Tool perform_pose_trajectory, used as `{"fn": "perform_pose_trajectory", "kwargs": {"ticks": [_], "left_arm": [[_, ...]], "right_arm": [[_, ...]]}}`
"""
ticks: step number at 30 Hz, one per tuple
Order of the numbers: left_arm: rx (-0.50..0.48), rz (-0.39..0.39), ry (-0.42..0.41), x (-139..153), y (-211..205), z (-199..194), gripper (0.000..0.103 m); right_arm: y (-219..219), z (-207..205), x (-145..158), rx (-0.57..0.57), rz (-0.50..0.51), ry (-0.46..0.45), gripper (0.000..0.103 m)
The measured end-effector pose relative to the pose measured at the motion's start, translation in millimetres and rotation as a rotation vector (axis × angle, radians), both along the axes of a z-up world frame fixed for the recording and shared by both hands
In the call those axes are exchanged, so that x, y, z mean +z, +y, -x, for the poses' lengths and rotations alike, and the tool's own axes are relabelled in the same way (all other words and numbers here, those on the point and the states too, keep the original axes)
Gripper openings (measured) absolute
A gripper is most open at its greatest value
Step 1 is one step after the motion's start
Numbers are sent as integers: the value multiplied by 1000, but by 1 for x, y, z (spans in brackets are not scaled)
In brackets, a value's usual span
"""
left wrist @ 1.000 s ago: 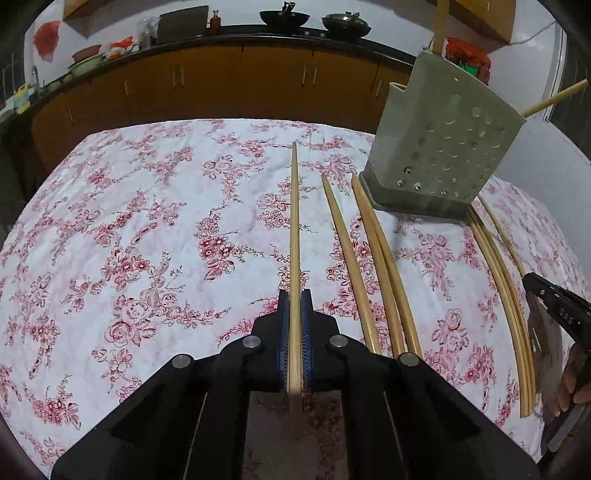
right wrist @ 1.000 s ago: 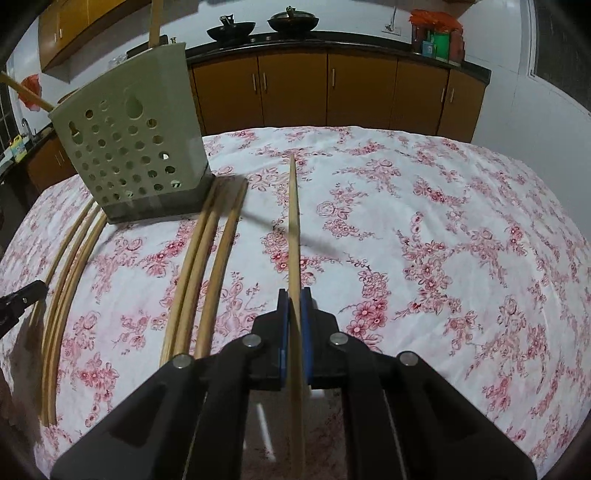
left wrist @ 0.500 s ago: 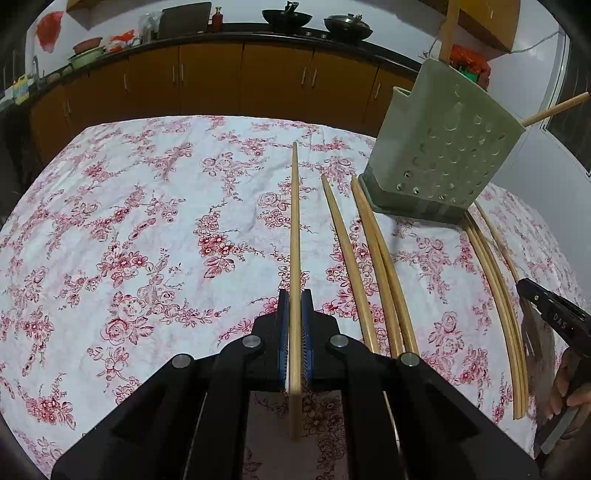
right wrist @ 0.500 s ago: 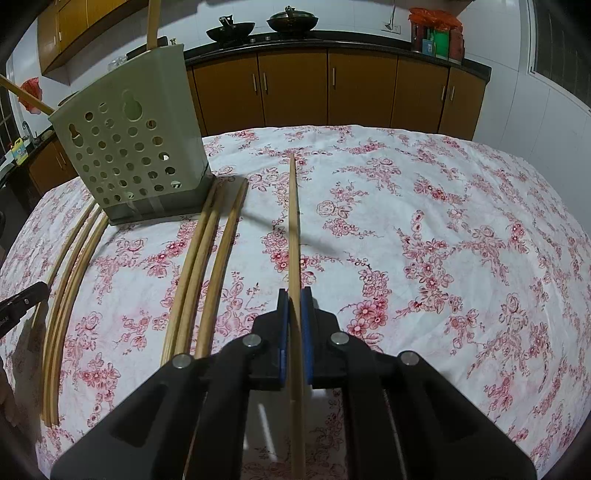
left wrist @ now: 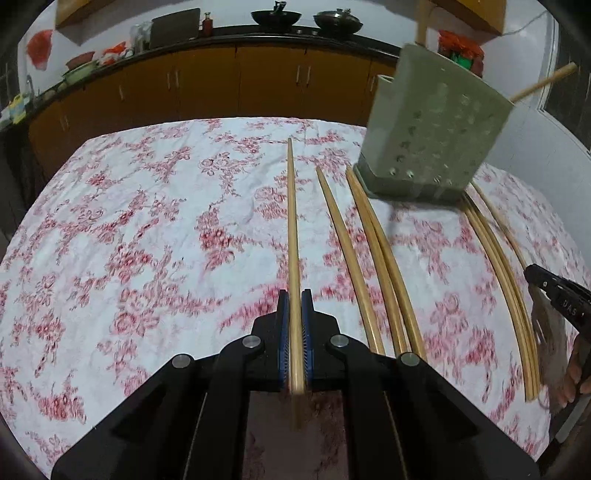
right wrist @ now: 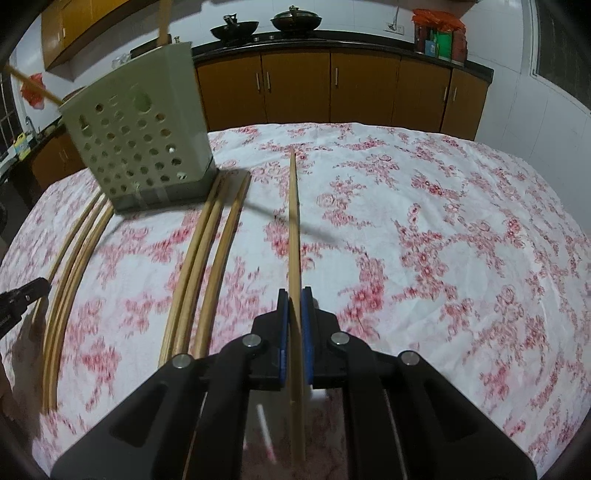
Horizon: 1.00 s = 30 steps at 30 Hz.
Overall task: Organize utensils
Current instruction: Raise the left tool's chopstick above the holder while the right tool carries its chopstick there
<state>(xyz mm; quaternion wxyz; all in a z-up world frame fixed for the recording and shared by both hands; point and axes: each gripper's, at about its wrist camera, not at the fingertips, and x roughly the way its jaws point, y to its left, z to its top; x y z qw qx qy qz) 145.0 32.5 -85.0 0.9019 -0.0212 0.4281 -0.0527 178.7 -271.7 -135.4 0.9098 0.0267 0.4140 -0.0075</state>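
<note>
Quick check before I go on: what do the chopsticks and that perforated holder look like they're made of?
Chopstick in the left gripper: probably bamboo or light wood, pale tan, matte, uncoated-looking; the right gripper grips a matching one.
Holder: likely moulded plastic, grey-green, smooth, evenly punched with round holes.

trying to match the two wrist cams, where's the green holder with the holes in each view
Left wrist view: the green holder stands upper right, on the floral cloth, right of the chopstick in the left claw.
Right wrist view: the holder stands upper left, left of the chopstick in the right claw.
Shared landmark: the two dark woks on the counter.
</note>
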Motion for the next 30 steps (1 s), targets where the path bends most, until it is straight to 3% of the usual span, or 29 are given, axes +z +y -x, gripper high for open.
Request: {"fn": "perform_pose_trajectory", "kwargs": {"ticks": [7, 10, 20, 30], "left_arm": [[-13, -27, 2, 1, 0, 4, 7], [-7, -6, -4, 8, 4, 4, 7], [42, 67, -217, 88, 23, 10, 7], [56, 100, -319, 125, 27, 13, 7]], "right_arm": [[-2, 6, 3, -2, -18, 10, 8], [-9, 12, 20, -16, -36, -35, 8], [-23, 33, 94, -51, -62, -246, 8], [-24, 32, 114, -49, -67, -303, 8]]}}
